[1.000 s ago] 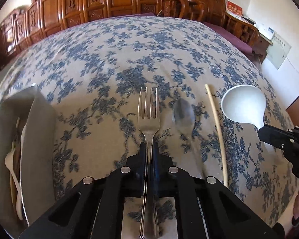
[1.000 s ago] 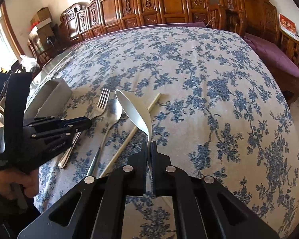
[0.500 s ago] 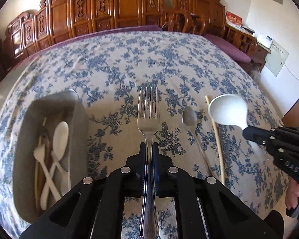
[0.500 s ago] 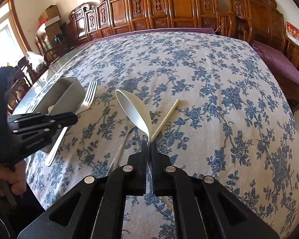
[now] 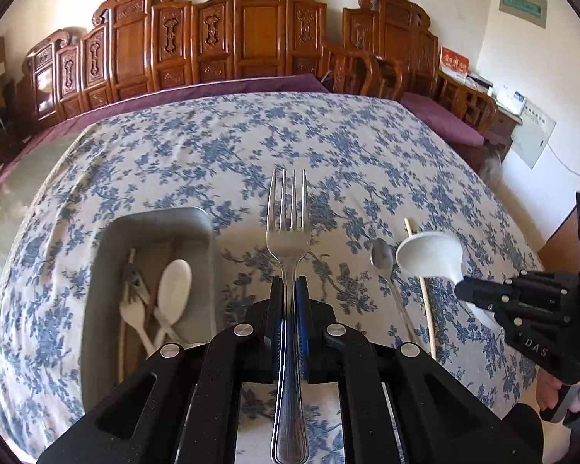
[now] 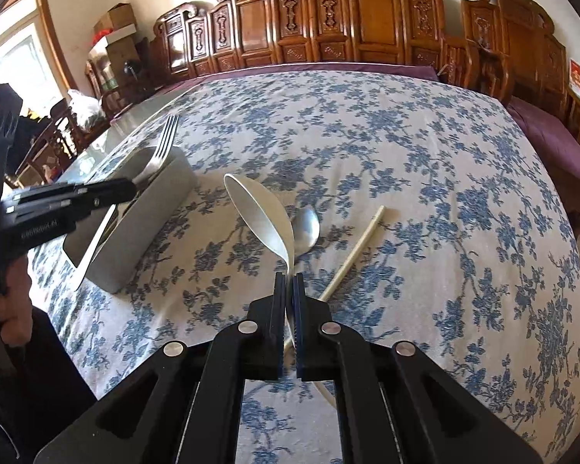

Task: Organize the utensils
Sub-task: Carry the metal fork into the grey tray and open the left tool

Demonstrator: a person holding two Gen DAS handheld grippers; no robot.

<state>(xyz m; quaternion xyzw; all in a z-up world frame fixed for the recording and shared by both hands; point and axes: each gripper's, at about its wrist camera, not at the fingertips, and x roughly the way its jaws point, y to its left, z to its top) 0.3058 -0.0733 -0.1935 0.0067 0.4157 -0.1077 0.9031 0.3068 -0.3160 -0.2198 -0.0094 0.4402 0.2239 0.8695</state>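
My left gripper is shut on a steel fork and holds it in the air, tines forward, just right of the grey utensil tray. In the right wrist view the left gripper and fork hang over the tray. My right gripper is shut on a white ladle-shaped spoon, held above the cloth; it also shows in the left wrist view. A steel spoon and a pale chopstick lie on the tablecloth.
The tray holds white plastic spoons, a white fork and chopsticks. The table carries a blue floral cloth. Carved wooden chairs line the far side. A glass tabletop edge lies left of the tray.
Both grippers have risen and pulled back with their utensils. The left gripper has carried the fork left, so it now hangs beside and over the tray.
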